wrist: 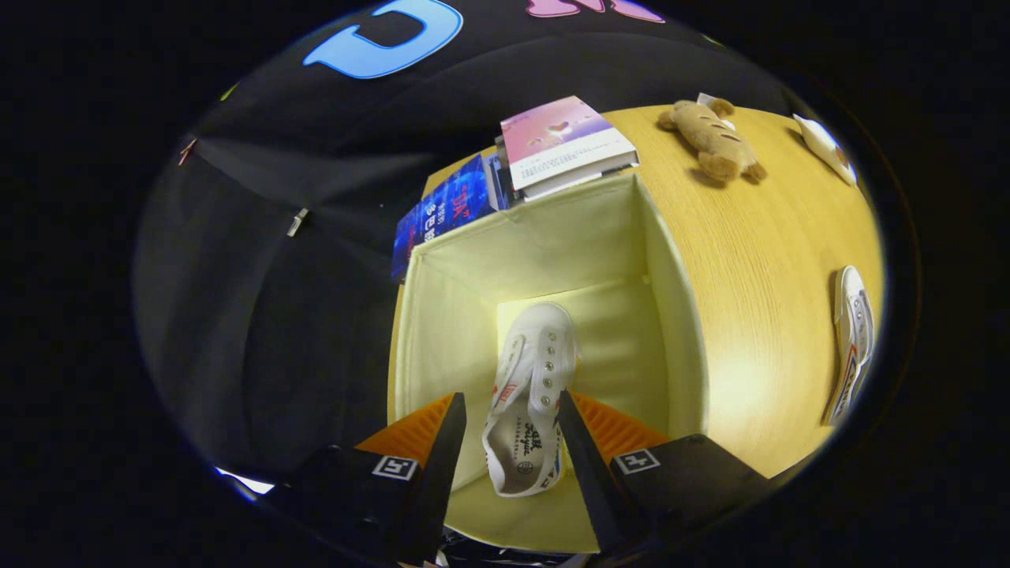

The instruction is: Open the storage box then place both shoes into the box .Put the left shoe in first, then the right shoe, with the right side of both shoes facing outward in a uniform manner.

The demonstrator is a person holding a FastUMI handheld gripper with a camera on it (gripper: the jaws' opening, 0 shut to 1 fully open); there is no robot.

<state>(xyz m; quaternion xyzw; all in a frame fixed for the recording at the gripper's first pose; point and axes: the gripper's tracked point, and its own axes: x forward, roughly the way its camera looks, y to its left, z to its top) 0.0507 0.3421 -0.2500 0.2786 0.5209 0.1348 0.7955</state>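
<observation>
My claw (511, 426) hung over the open storage box (677, 315), its fingers spread fairly wide with a white shoe (530, 398) lying between them. I could not tell whether either finger actually pressed the shoe, or whether the shoe rested on the floor of the box or was carried; the right finger looked to be at its side, the left finger seemed to stand just clear. The shoe pointed toe-first away from me, down inside the pale lining. The other shoe (852, 351) lay on its side on the wooden table (757, 268), well apart from the box, to my right. Beyond the box sat a stack of books (564, 146) against its far wall, and a plush toy (712, 138) farther off. My worry from here was orientation: if I let go carelessly, the shoe could roll onto the wrong side, or settle across the middle and leave poor room for its mate. Lifting out crookedly could also catch a finger on the soft wall and drag the box toward the books.
</observation>
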